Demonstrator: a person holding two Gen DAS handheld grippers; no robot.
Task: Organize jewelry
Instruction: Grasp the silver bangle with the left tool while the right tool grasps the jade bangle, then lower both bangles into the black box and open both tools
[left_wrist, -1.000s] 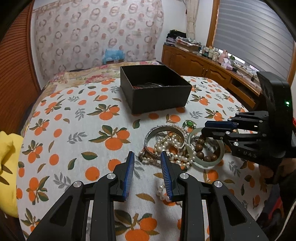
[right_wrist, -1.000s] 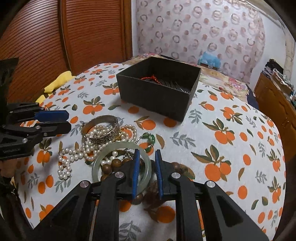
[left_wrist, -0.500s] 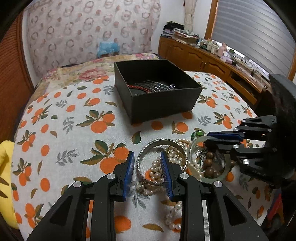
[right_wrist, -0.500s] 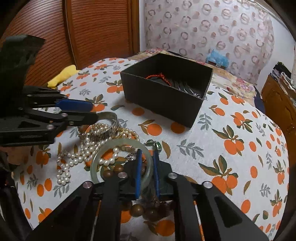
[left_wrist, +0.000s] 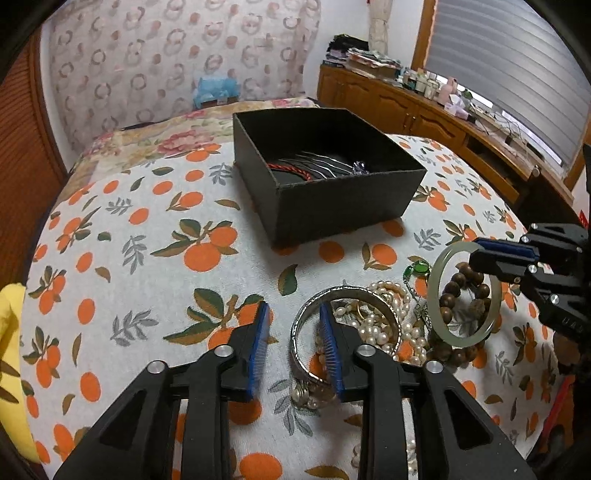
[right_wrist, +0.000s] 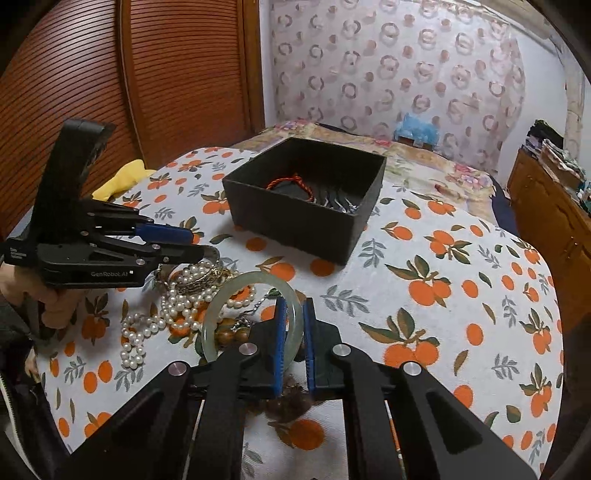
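Note:
A pile of jewelry lies on the orange-print cloth. My right gripper is shut on the pale green jade bangle, which it holds tilted above the pile. From the left wrist, that right gripper pinches the jade bangle at its upper edge. My left gripper is closing with the near rim of the silver bangle between its fingers, and the pads stand clear of it. Pearl strands and brown wooden beads lie tangled beside it. The black box behind holds a red cord and silver hairpins.
A green gem pendant lies between the pile and the box. A yellow cloth sits at the table's left edge. A person's hand grips the left tool. A wooden cabinet runs along the right wall.
My right gripper shut on the jade bangle and raised it off the pile. My left gripper moved in over the pile, so its fingers now straddle the silver bangle's rim.

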